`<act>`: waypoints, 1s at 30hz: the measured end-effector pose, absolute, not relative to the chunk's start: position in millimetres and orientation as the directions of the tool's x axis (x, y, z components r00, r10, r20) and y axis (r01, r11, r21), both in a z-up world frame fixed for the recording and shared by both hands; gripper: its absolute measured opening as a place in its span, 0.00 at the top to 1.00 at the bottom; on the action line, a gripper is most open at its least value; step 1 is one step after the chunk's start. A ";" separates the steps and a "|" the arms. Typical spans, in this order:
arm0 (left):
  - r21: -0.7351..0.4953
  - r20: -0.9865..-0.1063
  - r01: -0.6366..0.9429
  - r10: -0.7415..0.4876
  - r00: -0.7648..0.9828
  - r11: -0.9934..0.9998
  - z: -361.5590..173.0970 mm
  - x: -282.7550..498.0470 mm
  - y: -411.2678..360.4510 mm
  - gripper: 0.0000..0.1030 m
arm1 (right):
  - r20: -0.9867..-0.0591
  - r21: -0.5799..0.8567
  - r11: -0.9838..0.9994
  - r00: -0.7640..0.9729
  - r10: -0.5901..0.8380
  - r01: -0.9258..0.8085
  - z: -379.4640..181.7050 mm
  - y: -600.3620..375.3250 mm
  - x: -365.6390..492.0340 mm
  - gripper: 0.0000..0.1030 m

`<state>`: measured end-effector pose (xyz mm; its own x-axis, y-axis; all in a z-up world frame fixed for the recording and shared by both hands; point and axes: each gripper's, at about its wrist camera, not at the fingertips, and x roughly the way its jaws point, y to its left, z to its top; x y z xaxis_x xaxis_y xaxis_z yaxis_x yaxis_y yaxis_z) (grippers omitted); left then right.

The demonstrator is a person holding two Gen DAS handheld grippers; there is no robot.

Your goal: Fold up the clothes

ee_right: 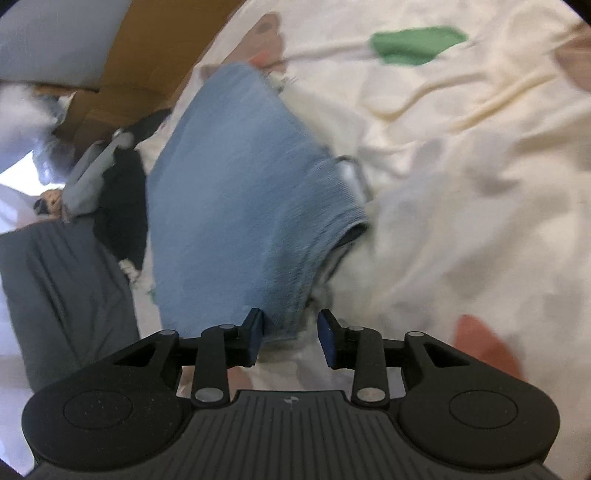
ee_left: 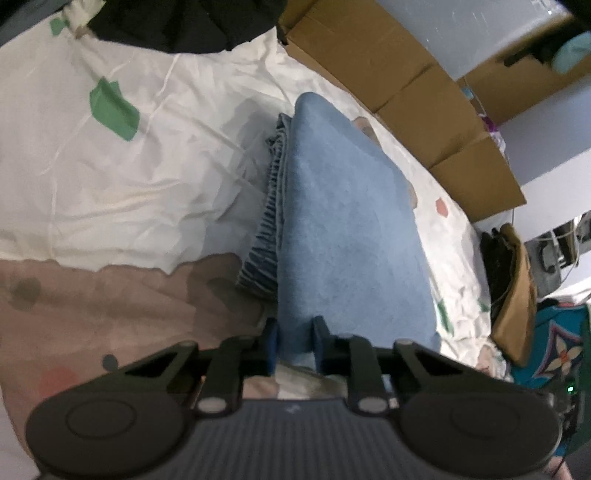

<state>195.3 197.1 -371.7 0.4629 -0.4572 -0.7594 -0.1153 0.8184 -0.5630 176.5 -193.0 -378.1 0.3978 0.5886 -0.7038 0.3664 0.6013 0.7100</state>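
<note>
1. Two views show one pale blue garment on a bed; first, the left wrist view.
2. From the left wrist, the left gripper (ee_left: 295, 341) sits at the bottom centre, its two fingers (ee_left: 320, 334) drawn close and pinching the near edge of the blue garment (ee_left: 347, 221).
3. That garment runs from the fingers up through the middle of the frame, folded flat, and lies on the cream bedsheet (ee_left: 147, 166).
4. Just left of it, touching its edge, a darker ribbed denim piece (ee_left: 267, 221) shows from underneath.
5. Green patches (ee_left: 112, 109) mark the sheet at upper left, and a dull pink band of the sheet (ee_left: 110, 306) crosses the lower left.
6. Cardboard boxes (ee_left: 406, 92) line the upper right beside the bed; a black cloth (ee_left: 184, 22) lies at the top edge.
7. From the right wrist, the right gripper (ee_right: 291, 338) is at the bottom centre with its fingers (ee_right: 255, 338) spread apart.
8. Its left finger touches the near corner of the blue garment (ee_right: 240, 203); its right finger stands clear over the bedsheet (ee_right: 461, 166), so nothing is clamped.
9. The picture is blurred; the garment fills the centre left.
10. Grey fabric (ee_right: 66, 295) lies at the left edge, a cardboard box (ee_right: 140, 74) at upper left.
</note>
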 end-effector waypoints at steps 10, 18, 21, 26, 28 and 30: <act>-0.468 -0.833 -0.112 -0.395 0.387 0.877 -361.6 191.3 197.4 0.71 | -0.761 0.598 0.753 0.490 0.425 0.276 -352.1 -221.7 199.4 0.54; -0.348 -0.856 -0.066 -0.288 0.429 0.935 -345.0 205.6 194.7 0.35 | -0.766 0.541 0.811 0.529 0.365 0.223 -350.2 -219.8 236.9 0.54; -0.318 -0.855 -0.056 -0.261 0.448 0.946 -341.6 218.7 191.1 0.31 | -0.764 0.545 0.813 0.520 0.381 0.206 -352.6 -219.9 251.8 0.54; -0.343 -0.835 -0.033 -0.289 0.468 0.939 -335.5 240.1 189.7 0.26 | -0.791 0.525 0.841 0.442 0.423 0.136 -362.9 -209.7 274.2 0.43; -0.329 -0.835 -0.024 -0.279 0.475 0.944 -335.3 248.9 187.3 0.25 | -0.799 0.518 0.847 0.419 0.431 0.119 -368.2 -206.6 279.9 0.43; -0.321 -0.839 -0.033 -0.268 0.474 0.947 -338.4 259.4 184.8 0.24 | -0.799 0.528 0.839 0.410 0.440 0.129 -373.7 -205.2 284.1 0.43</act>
<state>259.4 184.8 -338.4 0.4737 -0.2677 -0.8390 -0.0329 0.9466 -0.3207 284.1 -205.2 -373.7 0.4104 0.4397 -0.7989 0.1294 0.8391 0.5283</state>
